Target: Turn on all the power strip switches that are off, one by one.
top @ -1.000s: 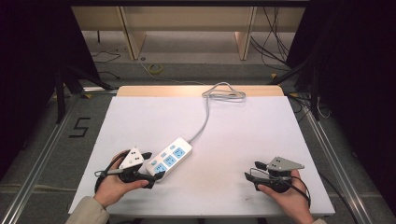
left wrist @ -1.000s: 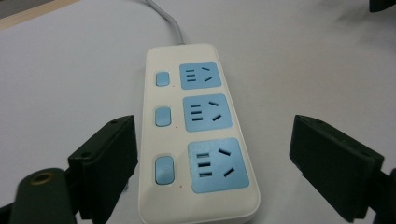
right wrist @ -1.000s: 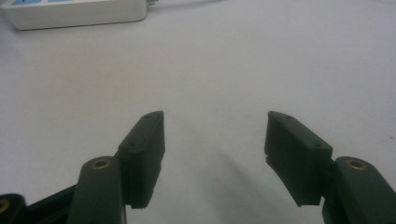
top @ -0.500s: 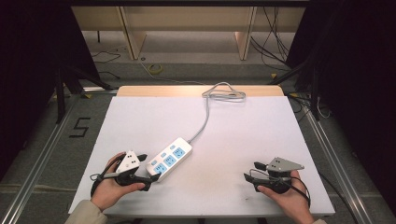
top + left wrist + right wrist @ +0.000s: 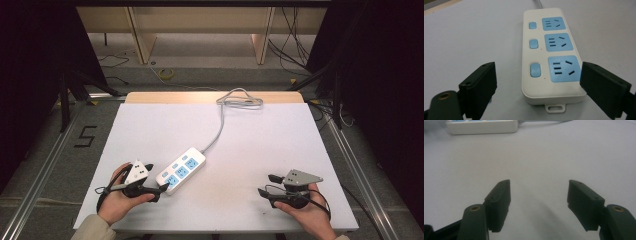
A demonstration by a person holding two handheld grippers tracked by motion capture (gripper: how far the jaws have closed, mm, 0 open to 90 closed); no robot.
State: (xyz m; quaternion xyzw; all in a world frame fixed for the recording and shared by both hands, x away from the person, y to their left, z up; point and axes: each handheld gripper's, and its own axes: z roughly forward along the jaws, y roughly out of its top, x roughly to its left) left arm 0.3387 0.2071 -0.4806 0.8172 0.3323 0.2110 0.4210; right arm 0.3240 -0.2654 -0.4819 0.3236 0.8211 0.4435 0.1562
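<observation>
Barely begun, by the look of it: nothing gripped yet, no plug anywhere near the sockets; the grasp itself left to do. Largest first: dark room with wooden desk legs (image 5: 145, 45) and loose cables on the floor beyond the power strip; white table (image 5: 280, 145) under it; power strip (image 5: 181, 169) lying flat, its cord (image 5: 220, 125) trailing away to a coil. Left gripper (image 5: 161, 190) just at the strip's near end, jaws spread wide, touching nothing; right gripper (image 5: 265, 184) well apart from the strip, jaws wide too, empty.
</observation>
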